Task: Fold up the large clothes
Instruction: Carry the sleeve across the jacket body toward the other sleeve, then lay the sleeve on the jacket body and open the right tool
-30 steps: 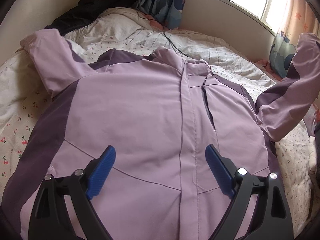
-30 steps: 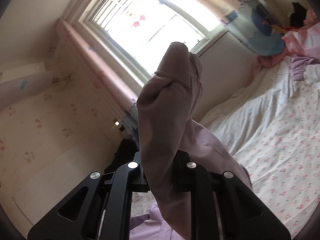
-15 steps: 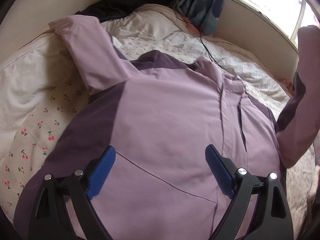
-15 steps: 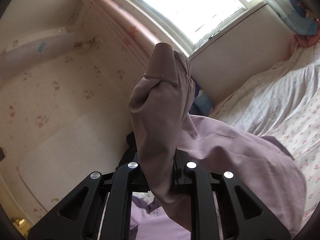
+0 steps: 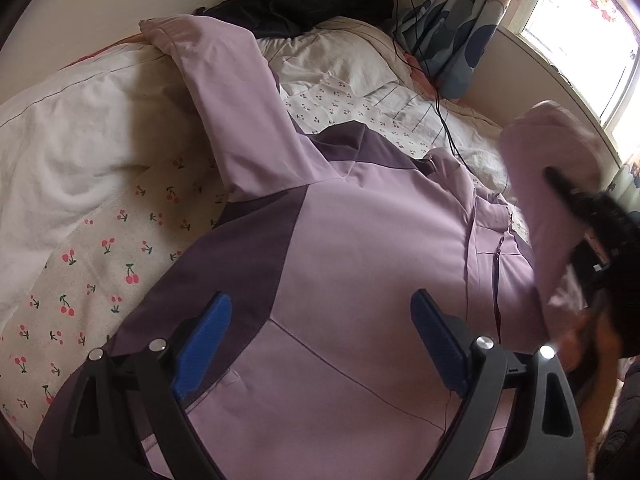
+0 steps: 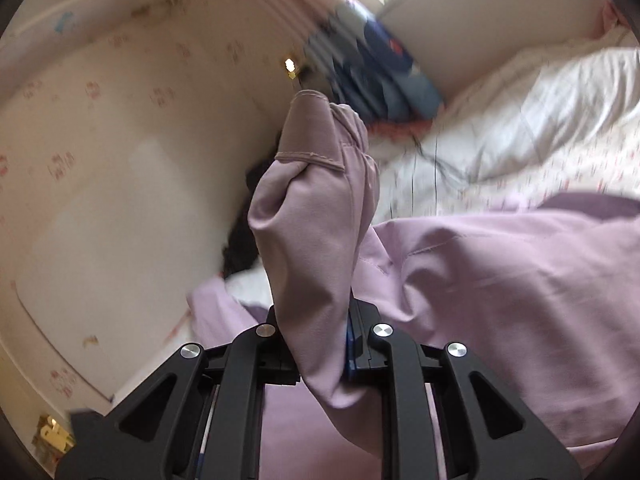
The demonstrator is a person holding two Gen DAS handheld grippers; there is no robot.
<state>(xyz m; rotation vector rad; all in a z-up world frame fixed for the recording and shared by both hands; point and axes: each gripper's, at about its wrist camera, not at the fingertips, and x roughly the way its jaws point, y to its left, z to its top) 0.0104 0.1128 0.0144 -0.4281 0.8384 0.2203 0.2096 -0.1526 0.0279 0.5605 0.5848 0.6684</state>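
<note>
A lilac jacket (image 5: 360, 264) with dark purple panels lies front up on the bed. Its left sleeve (image 5: 224, 104) stretches up and to the left. My left gripper (image 5: 320, 344) is open and empty, low over the jacket's lower front. My right gripper (image 6: 324, 344) is shut on the jacket's right sleeve (image 6: 316, 216), with the cuff standing up above the jaws. In the left wrist view that sleeve (image 5: 548, 184) is held up over the jacket's right chest, and the right gripper (image 5: 588, 220) shows dark and blurred beside it.
The bed has a white cherry-print sheet (image 5: 100, 264) and a white duvet (image 5: 60, 136). A black garment (image 5: 320, 0) lies at the head by the wall. A blue curtain (image 5: 452, 28) and a black cable (image 5: 432, 92) are near the window (image 5: 580, 28).
My right gripper has carried the right sleeve leftward over the jacket's chest and tipped downward. My left gripper's view has swung left, showing more of the left sleeve and sheet.
</note>
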